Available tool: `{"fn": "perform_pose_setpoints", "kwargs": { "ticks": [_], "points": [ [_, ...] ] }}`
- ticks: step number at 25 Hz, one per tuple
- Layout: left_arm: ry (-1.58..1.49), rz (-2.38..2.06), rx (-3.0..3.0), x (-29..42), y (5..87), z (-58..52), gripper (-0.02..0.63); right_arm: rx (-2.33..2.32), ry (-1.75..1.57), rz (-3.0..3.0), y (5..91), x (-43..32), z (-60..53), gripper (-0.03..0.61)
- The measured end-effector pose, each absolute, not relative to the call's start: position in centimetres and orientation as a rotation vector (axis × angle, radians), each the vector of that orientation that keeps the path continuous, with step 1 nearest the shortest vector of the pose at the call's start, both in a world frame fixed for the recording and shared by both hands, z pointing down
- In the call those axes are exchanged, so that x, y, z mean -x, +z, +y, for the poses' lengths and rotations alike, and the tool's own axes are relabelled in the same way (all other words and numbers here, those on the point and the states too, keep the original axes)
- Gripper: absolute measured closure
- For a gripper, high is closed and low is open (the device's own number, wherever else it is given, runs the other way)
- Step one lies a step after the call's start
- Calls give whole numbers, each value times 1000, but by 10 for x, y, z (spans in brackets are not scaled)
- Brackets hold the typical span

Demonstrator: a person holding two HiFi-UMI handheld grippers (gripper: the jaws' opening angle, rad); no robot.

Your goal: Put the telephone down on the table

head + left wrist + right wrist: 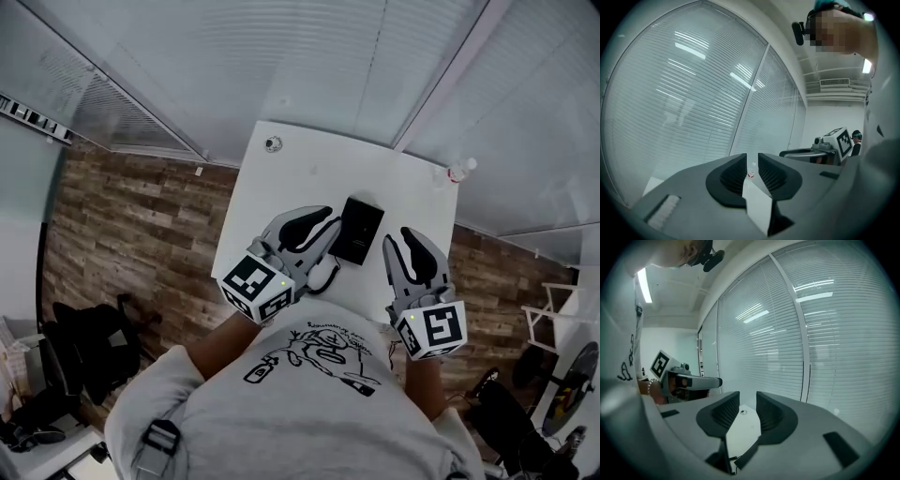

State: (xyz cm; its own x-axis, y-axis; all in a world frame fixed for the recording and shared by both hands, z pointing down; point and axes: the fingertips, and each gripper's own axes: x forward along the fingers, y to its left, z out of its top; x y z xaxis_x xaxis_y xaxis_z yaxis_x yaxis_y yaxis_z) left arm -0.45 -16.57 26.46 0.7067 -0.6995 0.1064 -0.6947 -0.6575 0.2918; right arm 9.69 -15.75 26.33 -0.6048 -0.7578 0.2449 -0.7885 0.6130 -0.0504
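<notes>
The black telephone (359, 230) lies flat on the white table (309, 173), near its front edge. Its coiled cord (326, 277) trails off toward the left gripper. My left gripper (323, 217) hovers just left of the phone with its jaws shut and nothing in them; in the left gripper view (752, 161) only the table shows through the slit. Right of the phone, my right gripper (410, 234) is raised above the table edge. Its jaws (747, 399) stand almost together and hold nothing. Neither gripper touches the phone.
A small round fitting (273, 143) sits at the table's far left corner, and a clear bottle (461, 171) stands at the far right corner. Window blinds close off the far side. On the wood floor are a black chair (84, 347) to the left and a white rack (553, 319) to the right.
</notes>
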Motion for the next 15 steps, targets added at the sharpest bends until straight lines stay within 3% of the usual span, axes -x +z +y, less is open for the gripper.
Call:
{"fn": "perform_pose_setpoints", "kwargs": {
  "ticks": [15],
  "points": [
    [-30, -1123, -2626, 6, 258, -158, 540, -1295, 181, -2632, 247, -96, -149, 494]
  ]
}}
